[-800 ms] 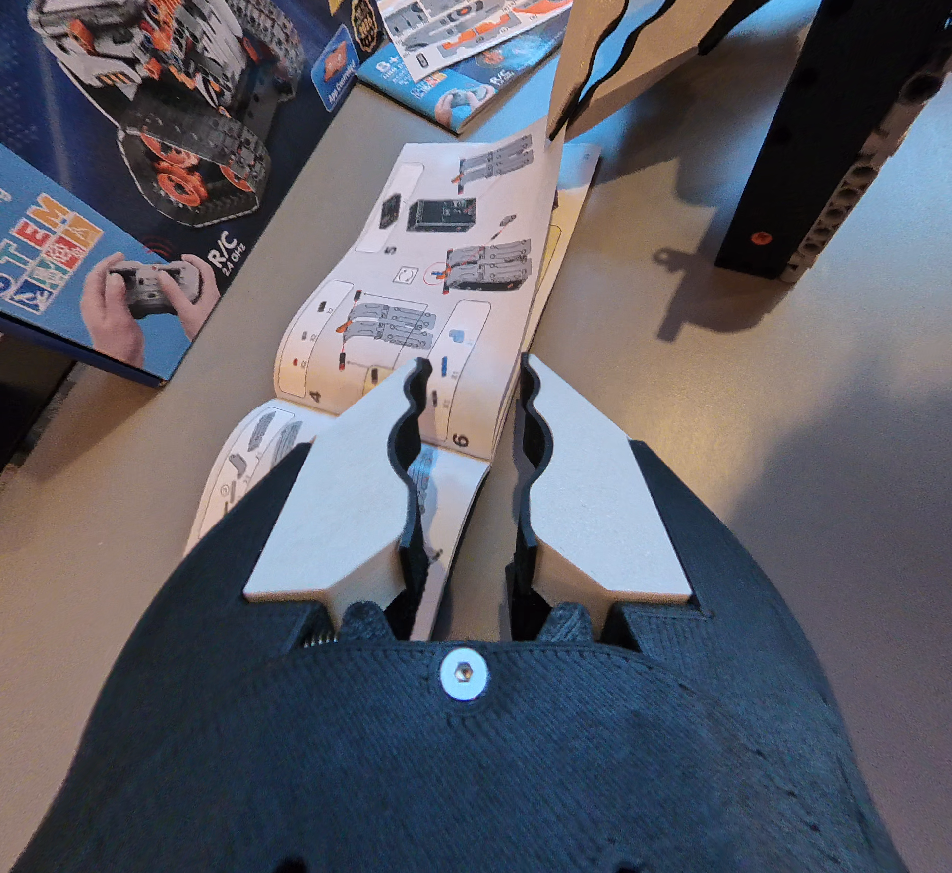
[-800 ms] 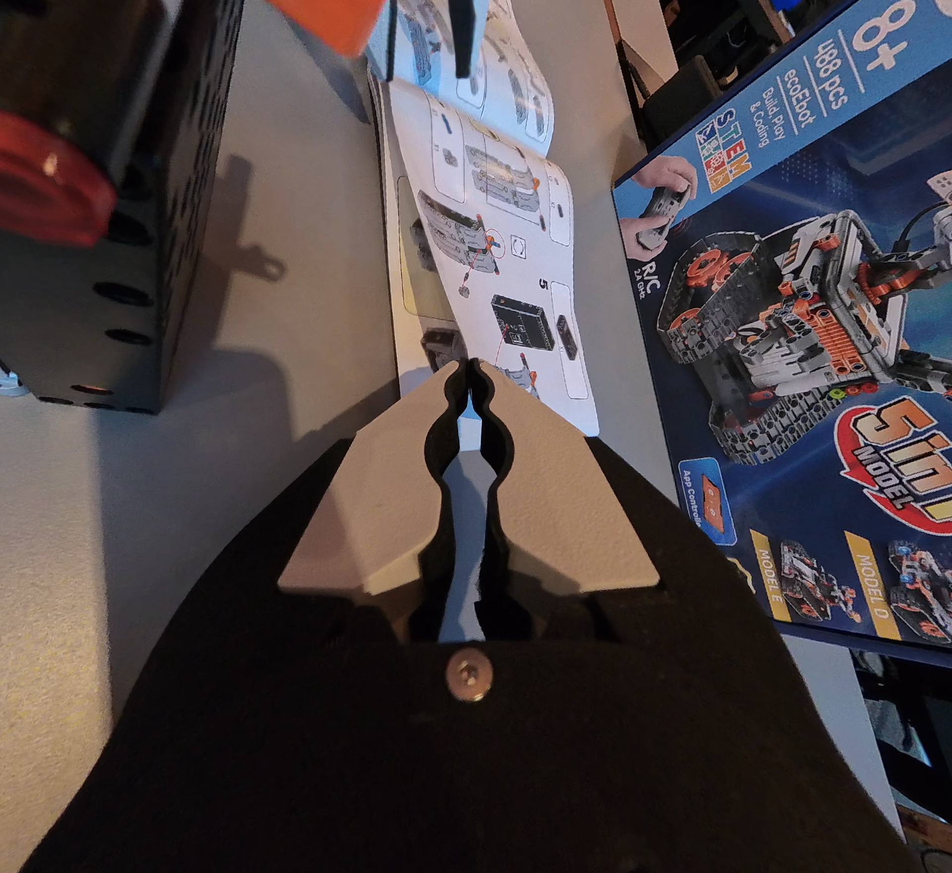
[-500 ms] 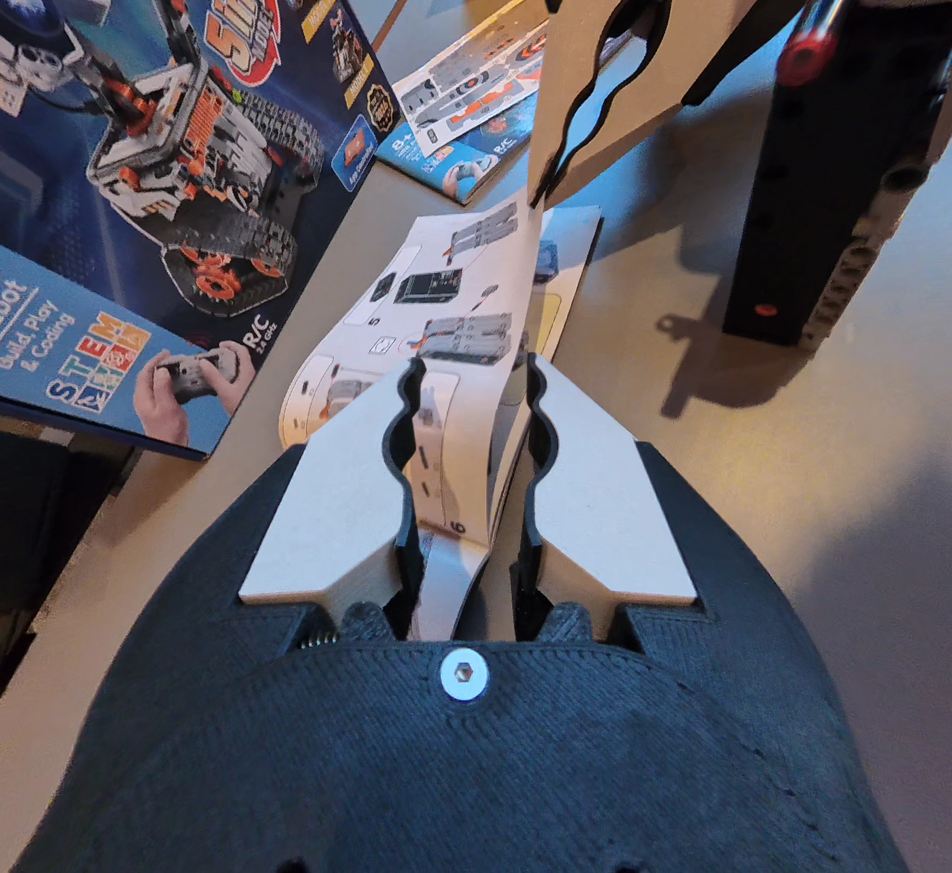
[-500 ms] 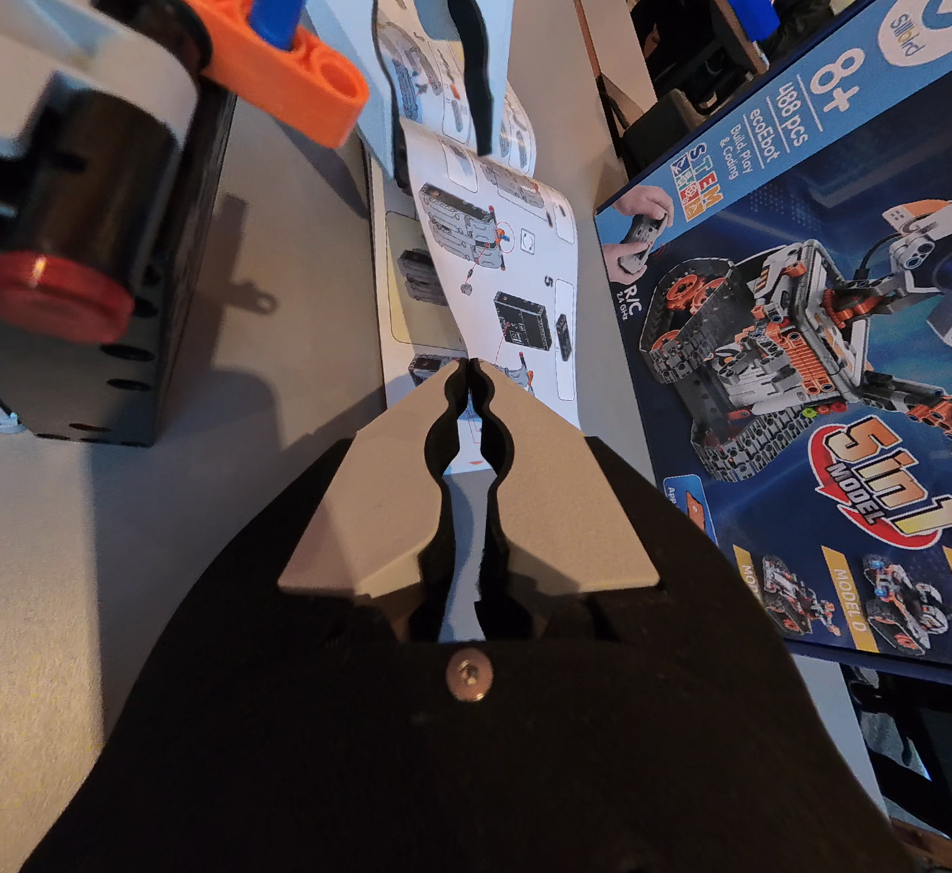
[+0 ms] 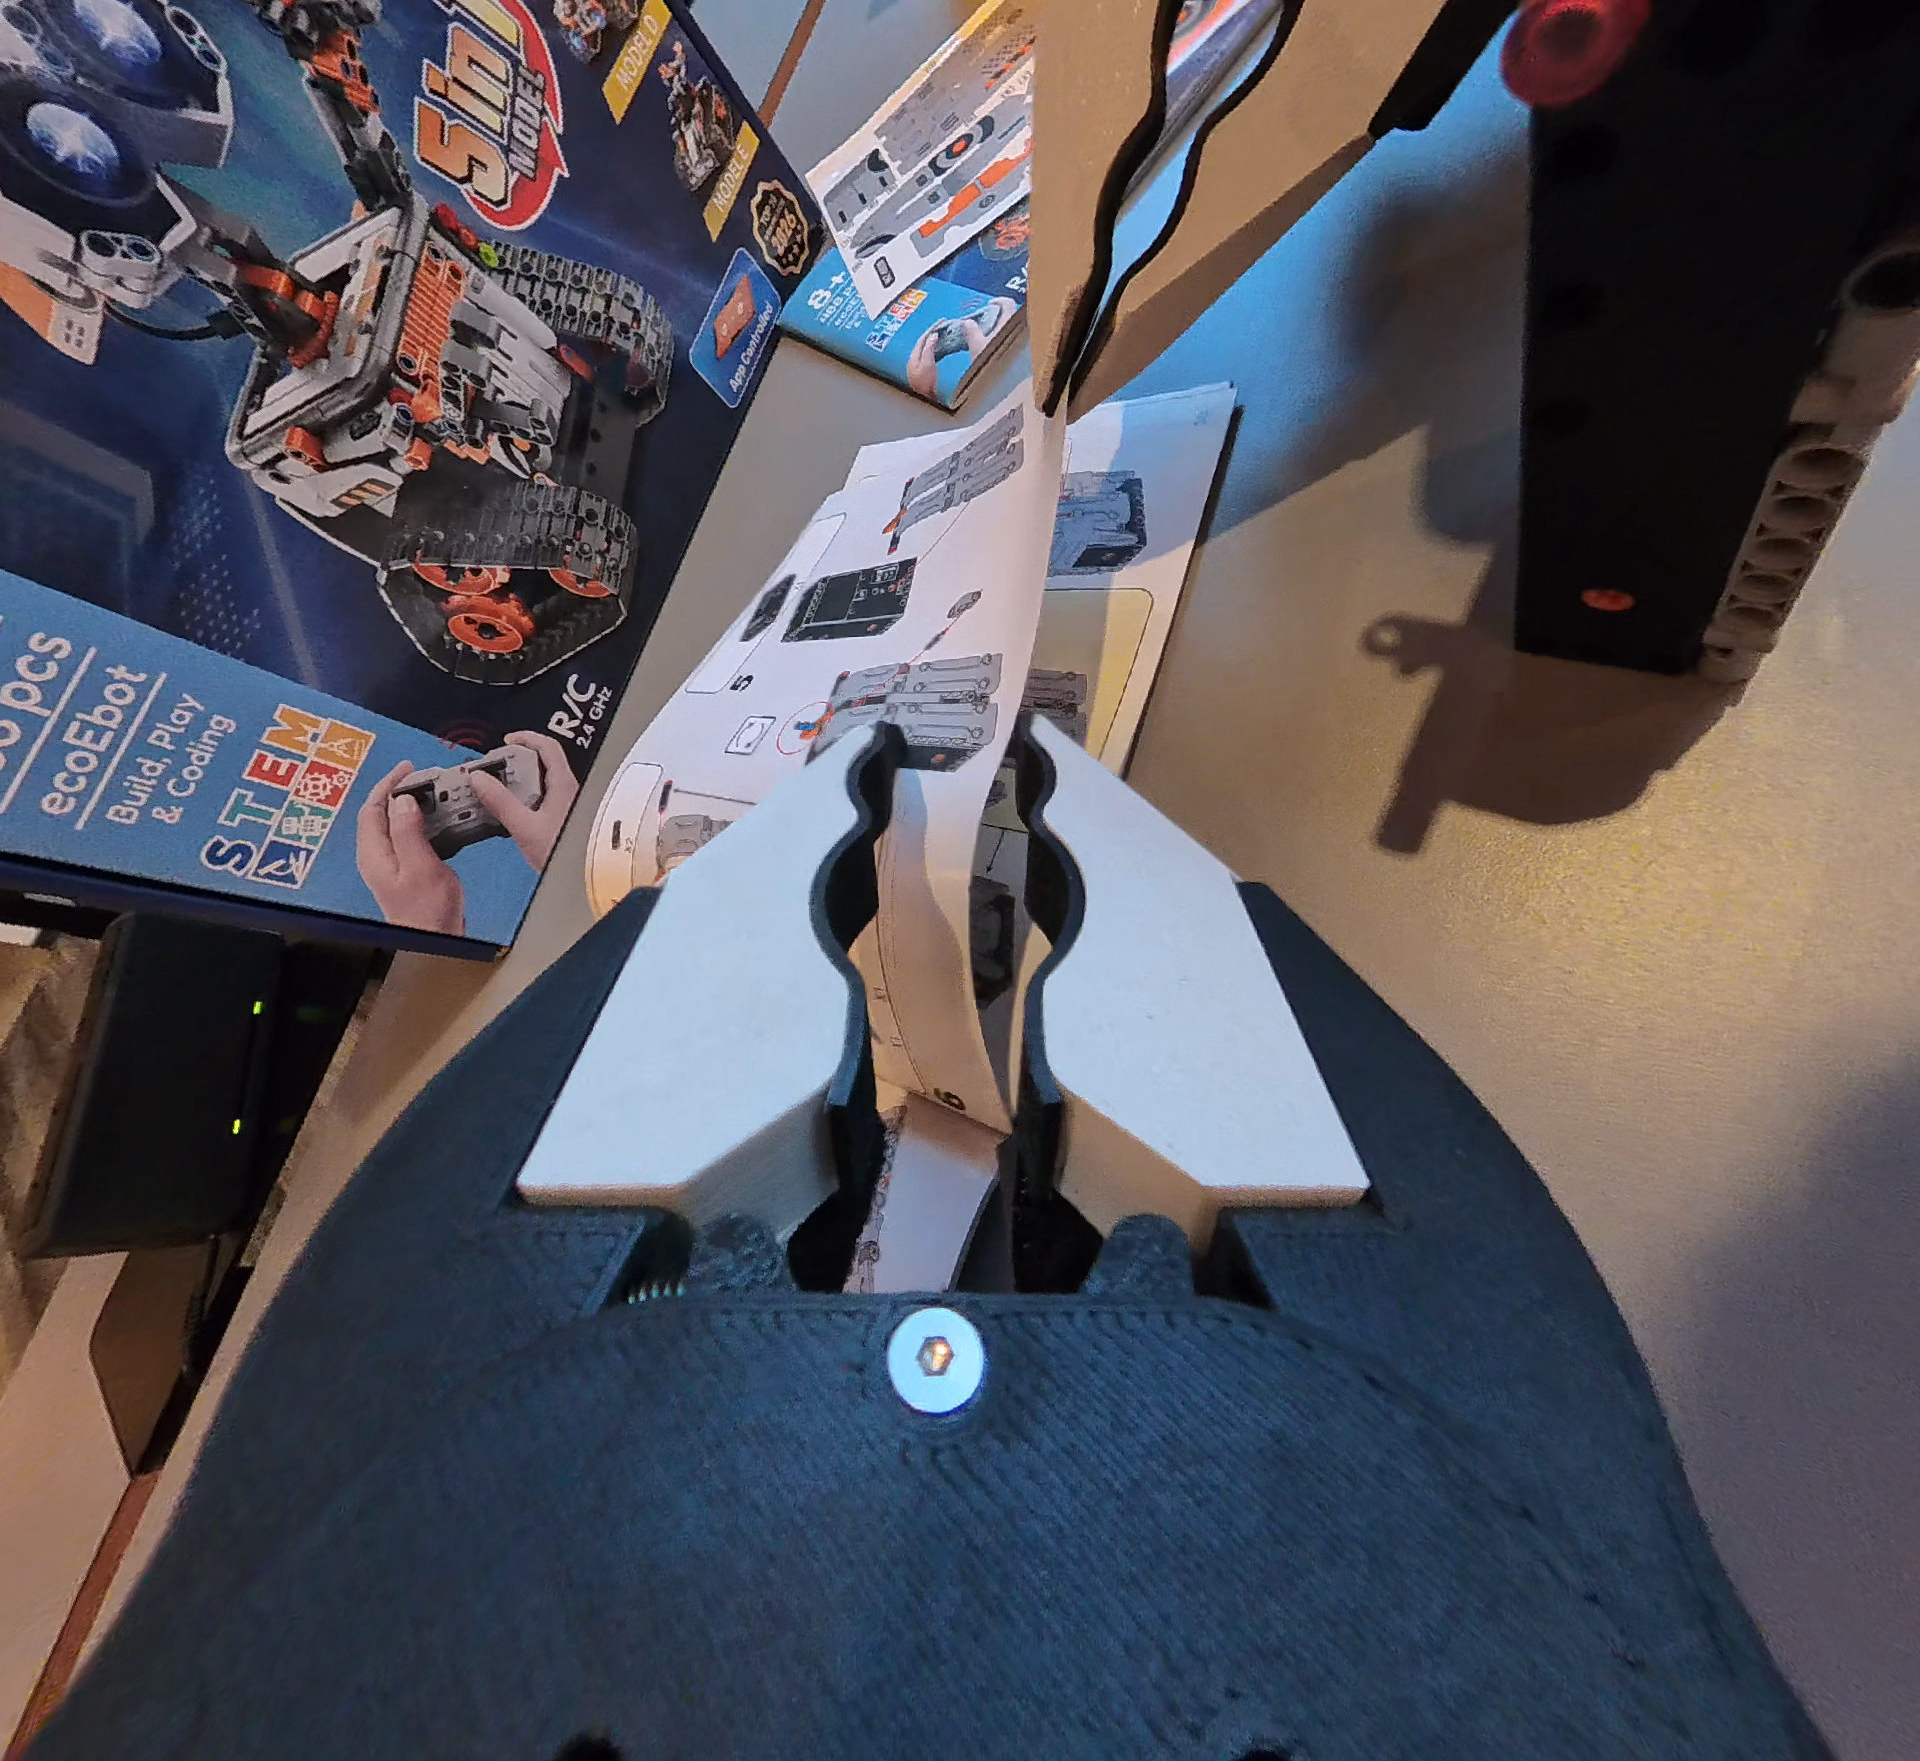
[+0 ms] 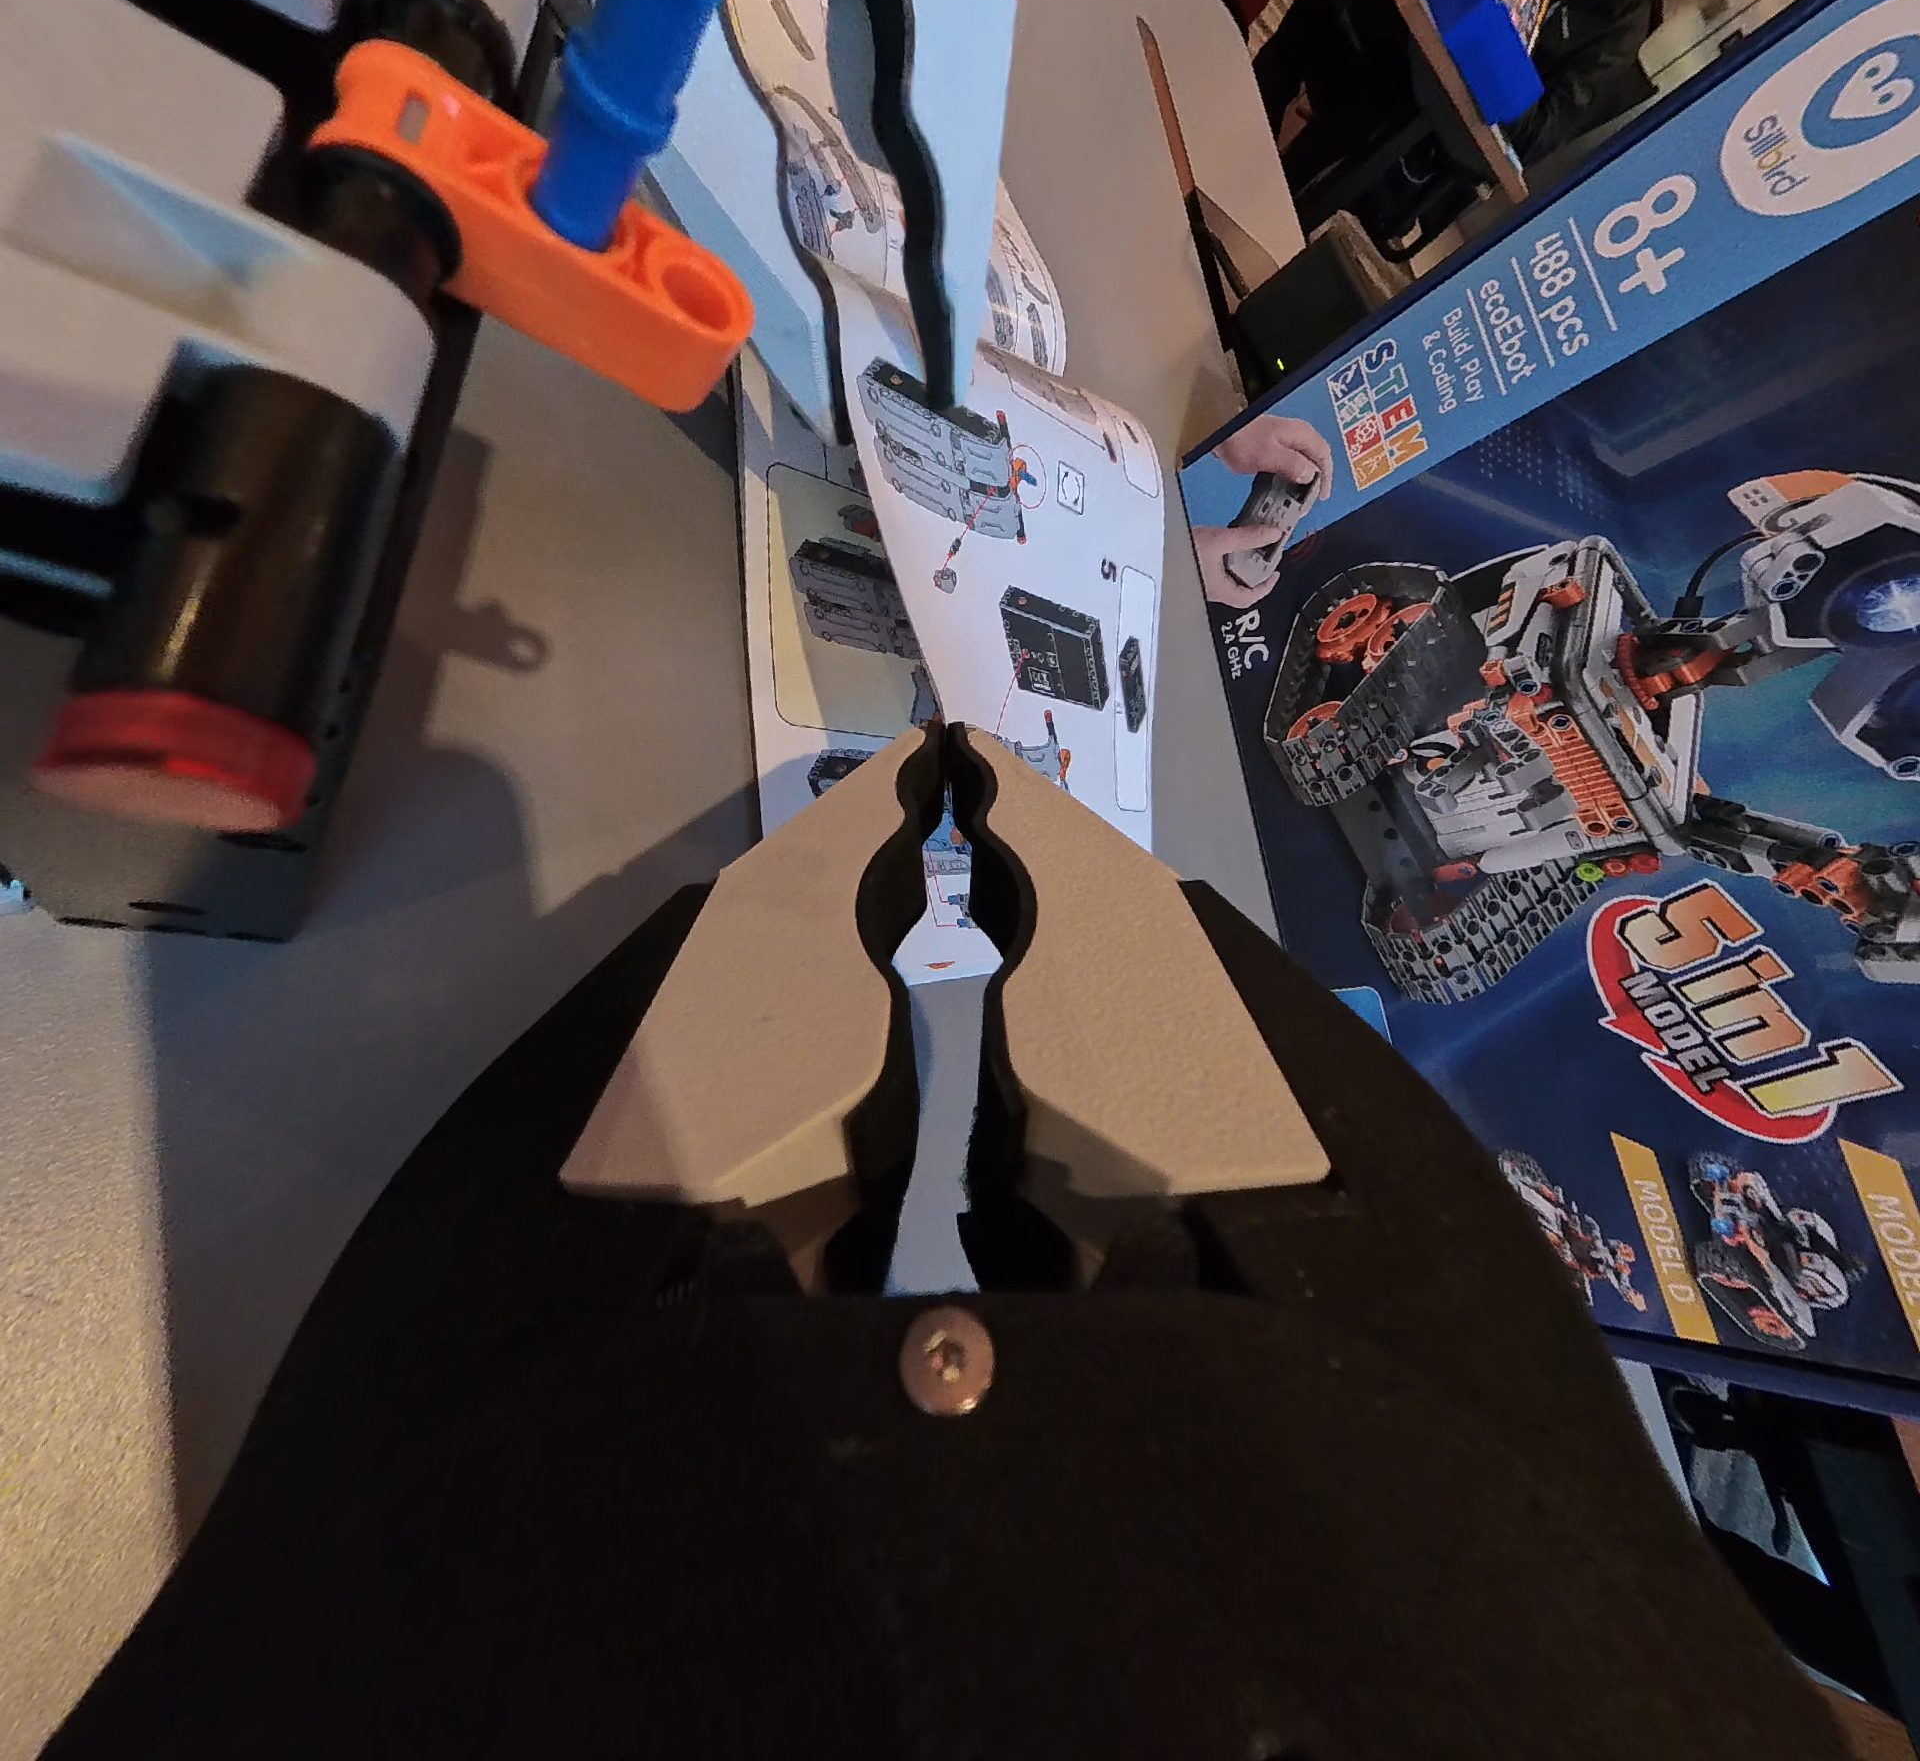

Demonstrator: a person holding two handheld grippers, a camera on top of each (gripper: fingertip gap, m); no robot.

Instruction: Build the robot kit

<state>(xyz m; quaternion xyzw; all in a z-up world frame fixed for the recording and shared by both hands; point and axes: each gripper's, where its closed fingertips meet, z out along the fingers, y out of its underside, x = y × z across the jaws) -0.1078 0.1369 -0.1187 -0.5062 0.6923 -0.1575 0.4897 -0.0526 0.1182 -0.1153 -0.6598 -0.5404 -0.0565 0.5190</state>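
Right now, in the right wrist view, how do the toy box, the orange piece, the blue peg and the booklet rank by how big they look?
1. Toy box
2. Booklet
3. Orange piece
4. Blue peg

The orange piece and peg sit nearer the camera, so they look bigger than they are.

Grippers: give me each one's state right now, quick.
Left gripper: open, its fingers either side of a lifted instruction booklet page.
Right gripper: shut on the far corner of that page.
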